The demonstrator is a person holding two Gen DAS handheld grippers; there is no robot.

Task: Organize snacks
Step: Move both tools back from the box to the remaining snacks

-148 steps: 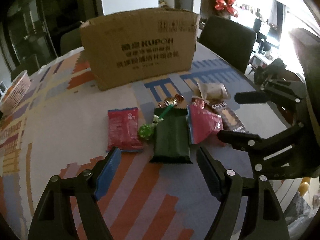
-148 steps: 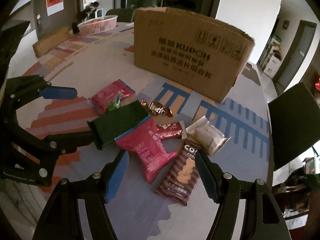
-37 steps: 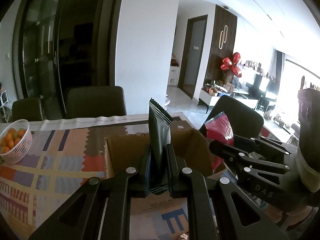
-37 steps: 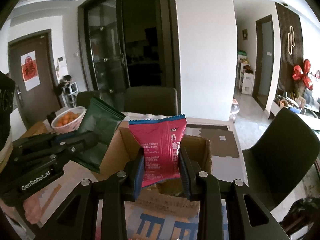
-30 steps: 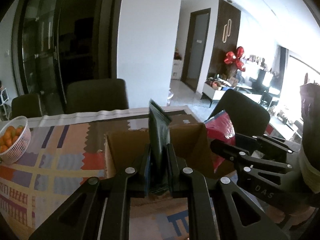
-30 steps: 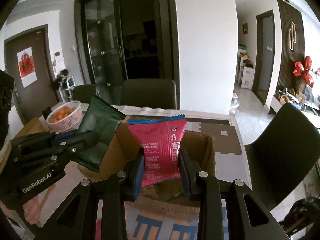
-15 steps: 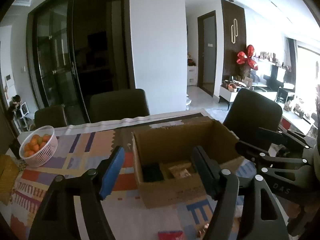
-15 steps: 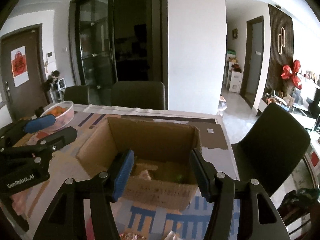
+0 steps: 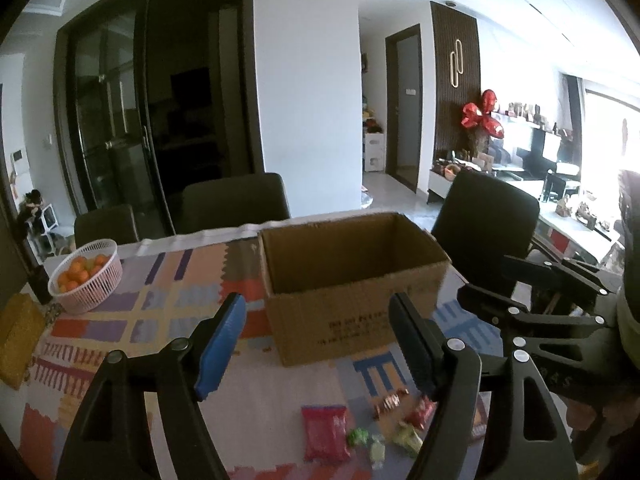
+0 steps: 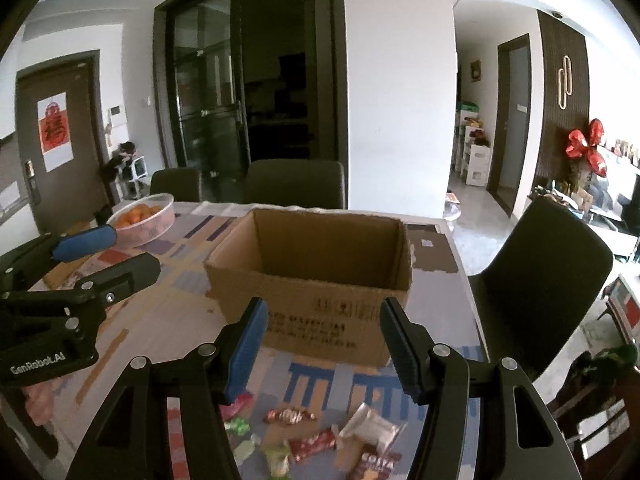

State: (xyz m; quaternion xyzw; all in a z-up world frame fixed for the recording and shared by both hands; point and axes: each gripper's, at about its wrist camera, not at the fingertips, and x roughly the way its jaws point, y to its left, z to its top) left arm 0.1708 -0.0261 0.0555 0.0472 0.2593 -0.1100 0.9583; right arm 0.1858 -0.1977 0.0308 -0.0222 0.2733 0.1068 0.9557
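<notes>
Right now both grippers stand empty: the left gripper (image 9: 316, 344) has its jaws opening with nothing between them, and the right gripper (image 10: 322, 344) is spread wide too. Just beyond them sits the open brown cardboard box (image 10: 316, 280) on the patterned table (image 9: 168, 280). Near, below the fingers, lie the loose snacks: a red foil packet (image 9: 325, 432), a brown cookie pack (image 10: 376, 464), a gold-wrapped candy (image 10: 289, 415). Reaching down, the two tools could collide, or a pad could shove a small candy off the near edge, since they lie crowded together
</notes>
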